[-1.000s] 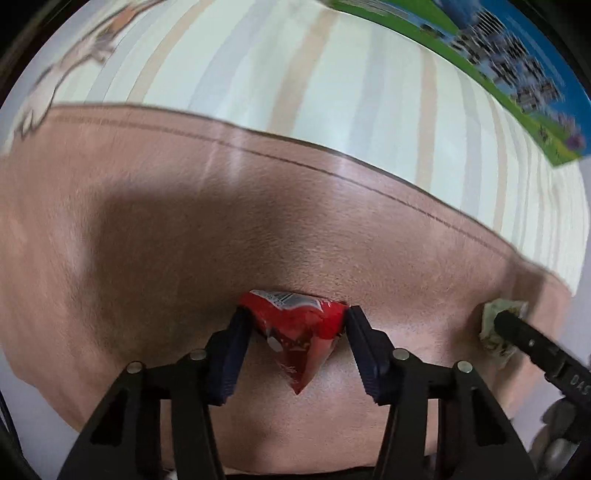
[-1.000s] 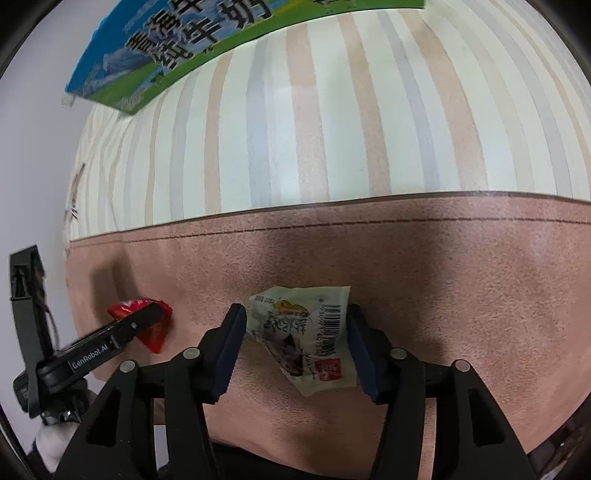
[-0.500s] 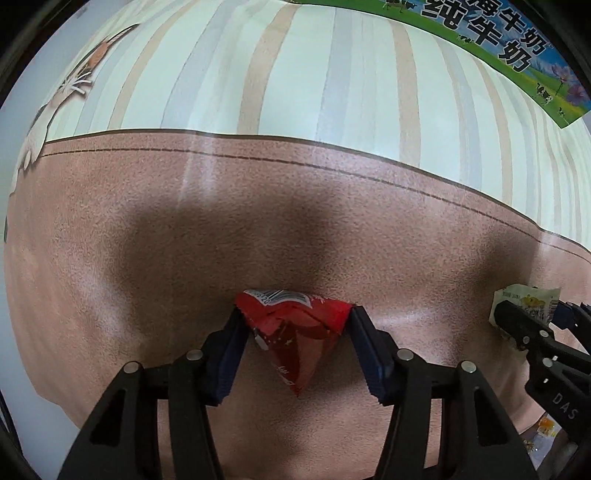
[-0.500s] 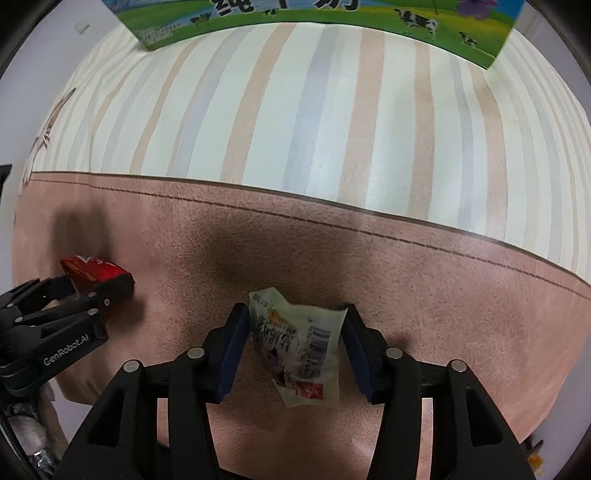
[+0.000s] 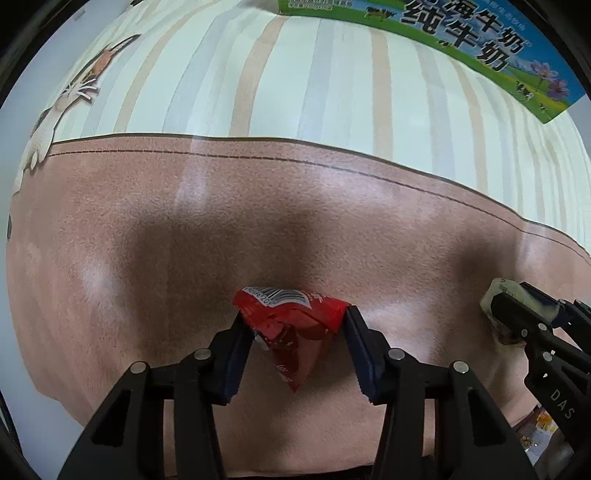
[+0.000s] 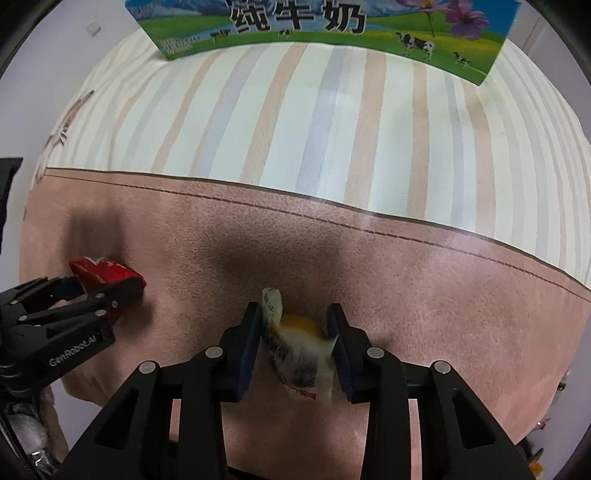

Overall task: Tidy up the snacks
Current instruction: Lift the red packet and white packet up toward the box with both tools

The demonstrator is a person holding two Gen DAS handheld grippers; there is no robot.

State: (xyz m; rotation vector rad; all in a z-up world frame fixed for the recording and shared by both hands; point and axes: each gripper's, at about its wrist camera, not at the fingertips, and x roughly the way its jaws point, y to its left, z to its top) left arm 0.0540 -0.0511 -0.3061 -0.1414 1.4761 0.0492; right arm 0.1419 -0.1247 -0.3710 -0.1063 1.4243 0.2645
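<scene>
While both packets are plainly off the cloth and pinched from either side, neither has reached a resting place, so I judge the sorting to be at its carrying stage. The left gripper [image 5: 293, 332] is clamped on a crinkled red foil snack packet [image 5: 291, 328], barcode edge turned away from the camera, its pointed end hanging back between the fingers; its jaws have just been closing further on the packet. The right gripper [image 6: 295, 334] grips a pale cream plastic snack packet with a yellow patch and dark print [image 6: 299, 350], squeezed narrow between the pads; its jaws have just been closing hard on it, and the wrapper is buckled.

Both hang above the near, pinkish-brown suede-like band of the tablecloth [image 5: 147, 221], the red packet to the left of the cream one and well apart from it. Beyond the band lies the cream section with beige and grey stripes [image 6: 295, 129], and at its far edge stands a green-and-blue printed milk carton box [image 6: 321, 33].

Picking up looks done. Left, as I read it: carrying the two packets to wherever they belong, possibly that far box, and releasing them. A few other wrapped items show blurred at the near right rim of the left wrist view, so more may remain.
</scene>
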